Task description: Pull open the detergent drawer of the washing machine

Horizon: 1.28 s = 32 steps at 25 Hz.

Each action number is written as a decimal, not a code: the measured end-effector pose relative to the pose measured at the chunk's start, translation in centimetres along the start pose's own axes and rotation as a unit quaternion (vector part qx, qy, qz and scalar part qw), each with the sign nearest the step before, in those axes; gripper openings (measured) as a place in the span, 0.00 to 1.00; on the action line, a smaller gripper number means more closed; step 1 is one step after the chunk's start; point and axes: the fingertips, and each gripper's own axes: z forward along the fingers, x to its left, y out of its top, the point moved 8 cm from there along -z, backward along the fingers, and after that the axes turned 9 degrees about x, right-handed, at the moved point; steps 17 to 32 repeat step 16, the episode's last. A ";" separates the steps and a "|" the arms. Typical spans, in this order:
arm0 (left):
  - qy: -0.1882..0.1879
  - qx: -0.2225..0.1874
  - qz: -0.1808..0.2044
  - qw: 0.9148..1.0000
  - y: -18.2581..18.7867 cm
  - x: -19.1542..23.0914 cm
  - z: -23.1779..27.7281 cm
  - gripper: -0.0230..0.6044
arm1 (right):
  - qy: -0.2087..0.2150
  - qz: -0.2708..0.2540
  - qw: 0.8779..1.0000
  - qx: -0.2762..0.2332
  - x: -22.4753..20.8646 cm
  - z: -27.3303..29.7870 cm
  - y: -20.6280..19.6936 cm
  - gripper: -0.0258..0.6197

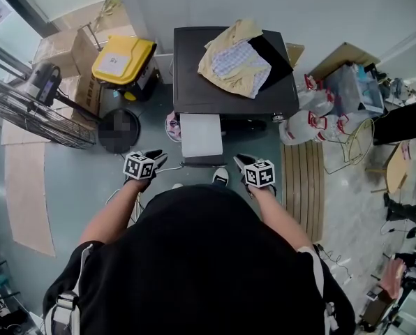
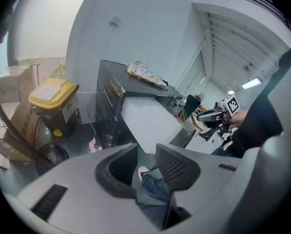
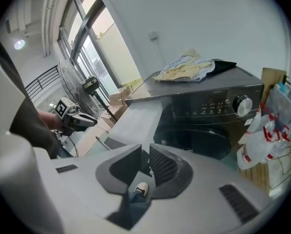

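The detergent drawer (image 1: 201, 135) projected from the washing machine (image 1: 194, 82) at its 6 o'clock, apparently already extended. It was judged to be rigid, light plastic sliding on rails, best gripped at its front lip. The left gripper (image 1: 156, 159) at the drawer's 8 o'clock and the right gripper (image 1: 241, 161) at 4 o'clock had jaws released and empty.

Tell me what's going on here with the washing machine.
A person stands facing a dark washing machine with a tool in each hand. The white detergent drawer already sticks well out of the machine's front. The left tool and the right tool are close to the person's body, clear of the drawer, with nothing between their jaws. A pile of clothes lies on top of the machine.
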 end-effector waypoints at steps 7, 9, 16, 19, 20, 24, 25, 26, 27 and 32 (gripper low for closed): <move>0.004 -0.032 -0.003 0.999 1.1 0.4 -1.5 0.23 | 0.000 -0.010 0.999 -0.034 1.3 -1.0 2.3 0.12; 0.004 -0.037 -0.001 0.999 1.3 0.5 -1.7 0.23 | 0.001 -0.014 0.999 -0.042 1.6 -1.2 2.8 0.12; -0.002 -0.047 0.010 0.999 2.3 0.1 -2.3 0.22 | 0.006 -0.012 0.998 -0.059 2.7 -2.2 3.4 0.12; -0.002 -0.047 0.010 0.999 2.3 0.1 -2.3 0.22 | 0.006 -0.012 0.998 -0.059 2.7 -2.2 3.4 0.12; -0.002 -0.047 0.010 0.999 2.3 0.1 -2.3 0.22 | 0.006 -0.012 0.998 -0.059 2.7 -2.2 3.4 0.12; -0.002 -0.047 0.010 0.999 2.3 0.1 -2.3 0.22 | 0.006 -0.012 0.998 -0.059 2.7 -2.2 3.4 0.12; -0.002 -0.047 0.010 0.999 2.3 0.1 -2.3 0.22 | 0.006 -0.012 0.998 -0.059 2.7 -2.2 3.4 0.12; -0.002 -0.047 0.010 0.999 2.3 0.1 -2.3 0.22 | 0.006 -0.012 0.998 -0.059 2.7 -2.2 3.4 0.12; -0.002 -0.047 0.010 0.999 2.3 0.1 -2.3 0.22 | 0.006 -0.012 0.998 -0.059 2.7 -2.2 3.4 0.12; -0.002 -0.047 0.010 0.999 2.3 0.1 -2.3 0.22 | 0.006 -0.012 0.998 -0.059 2.7 -2.2 3.4 0.12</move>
